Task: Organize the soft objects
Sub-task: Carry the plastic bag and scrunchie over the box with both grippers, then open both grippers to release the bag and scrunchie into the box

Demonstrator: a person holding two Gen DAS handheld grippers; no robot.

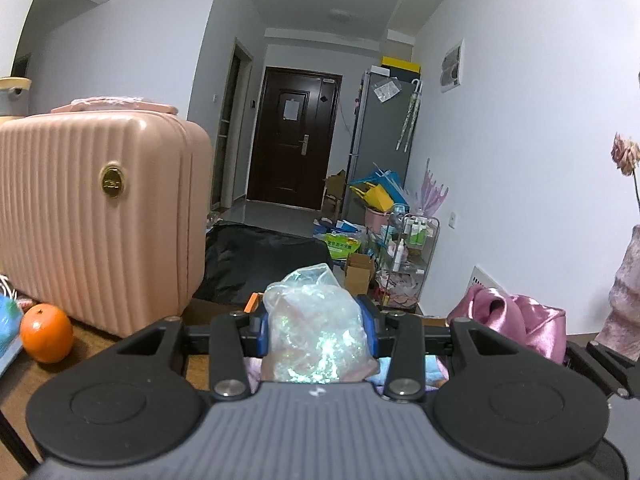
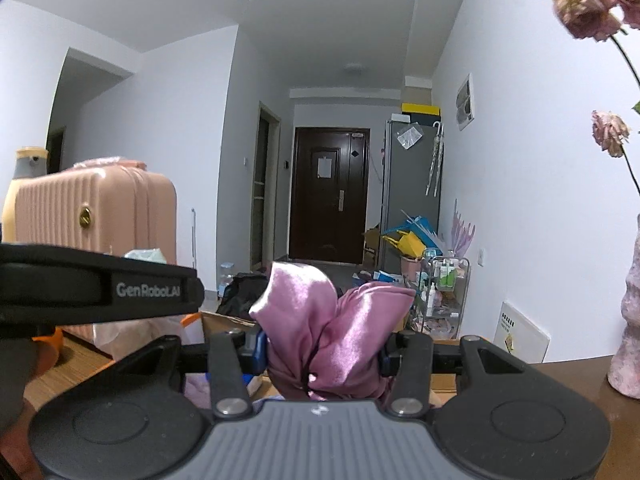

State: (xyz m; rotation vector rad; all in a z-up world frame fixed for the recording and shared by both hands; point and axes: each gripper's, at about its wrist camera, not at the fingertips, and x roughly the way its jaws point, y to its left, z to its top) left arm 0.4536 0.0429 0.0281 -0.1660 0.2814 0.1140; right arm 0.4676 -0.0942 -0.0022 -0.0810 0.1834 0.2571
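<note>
In the left wrist view my left gripper [image 1: 318,330] is shut on a crumpled clear plastic bag [image 1: 316,320] with an iridescent sheen; the bag bulges up between the blue pads. A pink satin pouch [image 1: 516,320] shows at the right of that view. In the right wrist view my right gripper [image 2: 324,350] is shut on that pink satin pouch [image 2: 328,320], which stands up in two lobes. The left gripper's black body [image 2: 100,284] crosses the left side of the right wrist view. Soft pastel items [image 1: 432,372] lie below the fingers, mostly hidden.
A ribbed pink suitcase [image 1: 96,216] stands on the wooden table [image 1: 92,344] at the left, an orange [image 1: 46,338] beside it. A pink vase [image 2: 630,320] with dried roses [image 2: 588,8] stands at the right. Beyond the table: an open cardboard box [image 2: 228,320], floor clutter, a wire rack [image 1: 412,248].
</note>
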